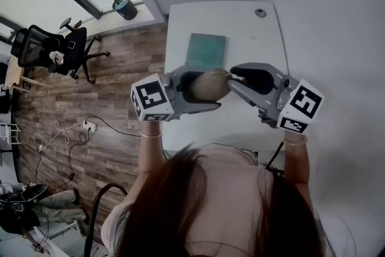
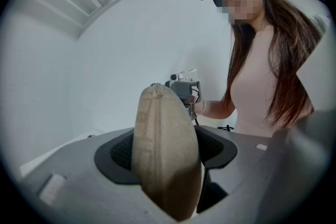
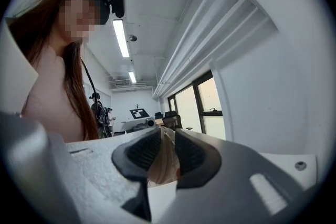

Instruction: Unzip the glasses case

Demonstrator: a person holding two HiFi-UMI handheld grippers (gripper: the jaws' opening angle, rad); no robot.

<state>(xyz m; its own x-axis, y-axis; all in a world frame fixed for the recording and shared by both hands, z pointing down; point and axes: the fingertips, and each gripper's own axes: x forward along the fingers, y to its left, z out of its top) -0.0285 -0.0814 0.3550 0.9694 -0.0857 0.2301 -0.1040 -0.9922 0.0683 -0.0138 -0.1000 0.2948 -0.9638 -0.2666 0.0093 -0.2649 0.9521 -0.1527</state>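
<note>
The tan fabric glasses case (image 1: 209,86) is held off the white table (image 1: 224,21) between both grippers. My left gripper (image 1: 207,91) is shut on its body; in the left gripper view the case (image 2: 165,155) stands edge-on between the dark pads (image 2: 119,152), its zip seam running up over the top. My right gripper (image 1: 233,80) meets the case's right end. Seen from the right gripper view, its jaws (image 3: 161,152) are pressed onto the narrow tan end of the case (image 3: 163,168) at the zip. I cannot make out the zip pull itself.
A teal mat (image 1: 206,51) lies on the table beyond the grippers, and a small round fitting (image 1: 260,12) sits near the far edge. To the left are wood floor, a black office chair (image 1: 48,48) and a bin (image 1: 125,7). The person's head and hair fill the bottom.
</note>
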